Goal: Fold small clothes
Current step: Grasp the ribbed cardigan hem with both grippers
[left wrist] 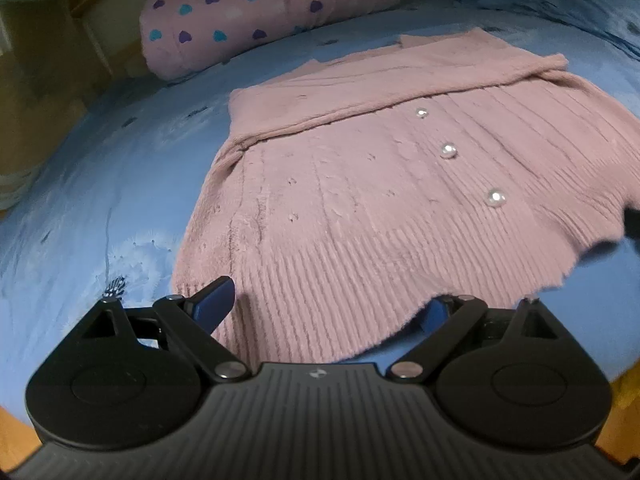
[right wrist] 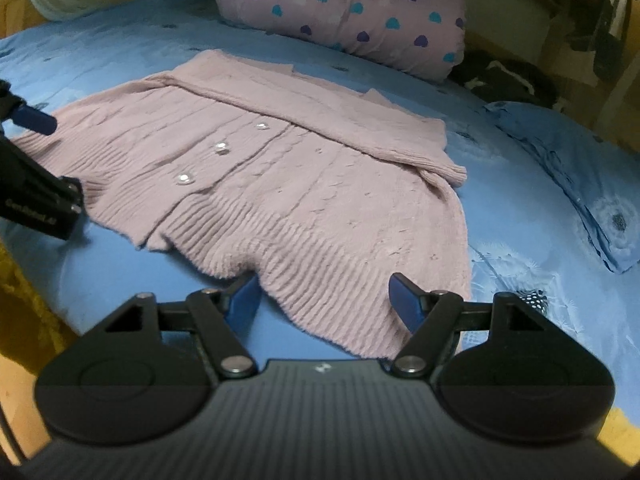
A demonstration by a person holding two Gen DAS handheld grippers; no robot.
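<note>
A pink knit cardigan (left wrist: 360, 184) with three pearl buttons (left wrist: 449, 151) lies flat on the blue bed sheet (left wrist: 100, 184), its sleeves folded across the upper part. My left gripper (left wrist: 326, 304) is open, with its jaws either side of the left part of the ribbed hem. The hem lies over the right finger. In the right wrist view the cardigan (right wrist: 280, 184) lies ahead, and my right gripper (right wrist: 326, 300) is open, its jaws either side of the hem's right corner. The left gripper (right wrist: 32, 120) shows at the left edge of that view.
A pink pillow with blue and purple hearts (left wrist: 264, 12) lies beyond the cardigan, also in the right wrist view (right wrist: 360, 16). A blue pillow (right wrist: 580, 172) lies to the right. A wooden bed frame (left wrist: 16, 436) edges the mattress. Dark fabric (right wrist: 504, 76) lies behind.
</note>
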